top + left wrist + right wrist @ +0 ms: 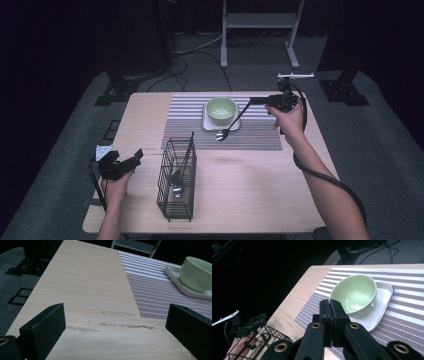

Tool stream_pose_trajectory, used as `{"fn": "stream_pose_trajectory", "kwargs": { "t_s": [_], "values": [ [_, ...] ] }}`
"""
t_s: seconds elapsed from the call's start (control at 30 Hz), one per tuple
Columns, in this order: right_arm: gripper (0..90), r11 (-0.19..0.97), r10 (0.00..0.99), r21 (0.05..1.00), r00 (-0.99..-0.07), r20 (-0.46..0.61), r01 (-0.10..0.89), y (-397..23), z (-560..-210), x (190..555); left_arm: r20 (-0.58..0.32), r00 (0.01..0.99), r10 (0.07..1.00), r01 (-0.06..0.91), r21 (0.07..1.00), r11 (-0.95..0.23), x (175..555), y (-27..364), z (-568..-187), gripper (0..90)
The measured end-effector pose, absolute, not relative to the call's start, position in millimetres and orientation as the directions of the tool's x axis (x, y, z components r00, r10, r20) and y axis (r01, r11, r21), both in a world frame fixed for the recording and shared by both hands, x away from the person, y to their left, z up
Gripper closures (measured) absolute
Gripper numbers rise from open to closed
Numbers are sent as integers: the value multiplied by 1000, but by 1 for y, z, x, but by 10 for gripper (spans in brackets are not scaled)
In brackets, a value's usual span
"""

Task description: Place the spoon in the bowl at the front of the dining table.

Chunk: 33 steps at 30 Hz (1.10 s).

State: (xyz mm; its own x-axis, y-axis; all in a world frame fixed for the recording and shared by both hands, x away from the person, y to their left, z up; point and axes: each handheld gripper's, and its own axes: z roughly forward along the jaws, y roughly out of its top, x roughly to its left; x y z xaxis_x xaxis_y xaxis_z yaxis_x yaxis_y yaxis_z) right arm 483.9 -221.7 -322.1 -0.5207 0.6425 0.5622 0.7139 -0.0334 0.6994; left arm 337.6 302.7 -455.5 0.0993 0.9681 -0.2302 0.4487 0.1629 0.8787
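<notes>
My right gripper hovers over the striped placemat, just right of a pale green bowl on a white square plate. Its jaws are shut on the handle of a metal fork, which hangs down and left with its head near the plate's front corner. In the right gripper view the jaws are pressed together in front of the bowl; the fork is hidden there. My left gripper rests open at the table's left front, with bare wood between its jaws.
A black wire cutlery caddy stands front centre, holding a spoon and a dark upright handle. The wooden table ends close to my left hand. Dark stands and cables occupy the floor behind.
</notes>
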Motion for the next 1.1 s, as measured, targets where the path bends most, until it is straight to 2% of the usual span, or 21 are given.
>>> {"fn": "stream_pose_trajectory", "kwargs": {
  "t_s": [1.1],
  "values": [
    [890, -65, 701, 706, -471, 536, 705, -206, -315, 510, -239, 99, 966, 446, 878, 171, 336, 304, -455, 16]
  ]
}}
